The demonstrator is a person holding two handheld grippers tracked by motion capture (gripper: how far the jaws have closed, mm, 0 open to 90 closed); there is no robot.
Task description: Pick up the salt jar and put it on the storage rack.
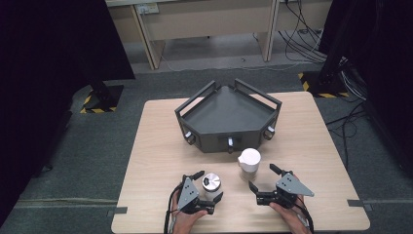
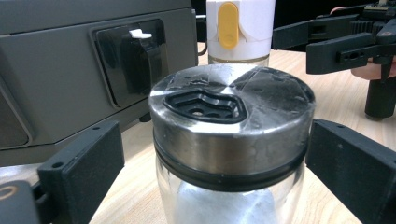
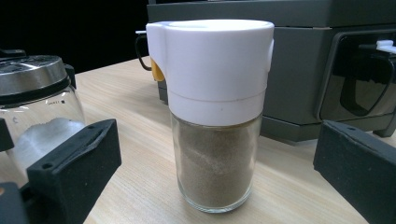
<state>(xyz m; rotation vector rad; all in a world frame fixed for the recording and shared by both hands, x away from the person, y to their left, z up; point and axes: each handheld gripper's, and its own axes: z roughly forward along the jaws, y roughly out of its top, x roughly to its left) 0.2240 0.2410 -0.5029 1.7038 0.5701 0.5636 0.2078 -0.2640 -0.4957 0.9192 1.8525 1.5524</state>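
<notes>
Grasp step, not yet a grip. Left claw [image 1: 208, 186] is spread around the steel-lidded jar [image 2: 232, 140], 1 jaw each side, gaps visible (pads not pressing). Right claw [image 1: 265, 178] is spread too, the white-capped spice jar [image 3: 215, 112] standing just ahead, between its jaws' lines. Both jars are upright on the bench [image 1: 156, 146], the grey tray [image 1: 229, 114] beyond. Next, likely: squeeze squarely below each lid, then lift.

Tabletop [image 1: 302, 126]: pale wood-grain laminate, smooth, matt. Tray [image 1: 229, 114], upper centre of the high view: dark grey, matt. Salt shaker [image 2: 231, 154]: clear glossy glass body, brushed-metal lid with scuffed sheen, black rubbery ring and insert. Pepper shaker [image 3: 215, 112]: clear glass body, smooth white plastic cap with a satin finish, yellow plastic tab. Left claw [image 2: 219, 186] and right claw [image 3: 219, 186]: black matt plastic.
</notes>
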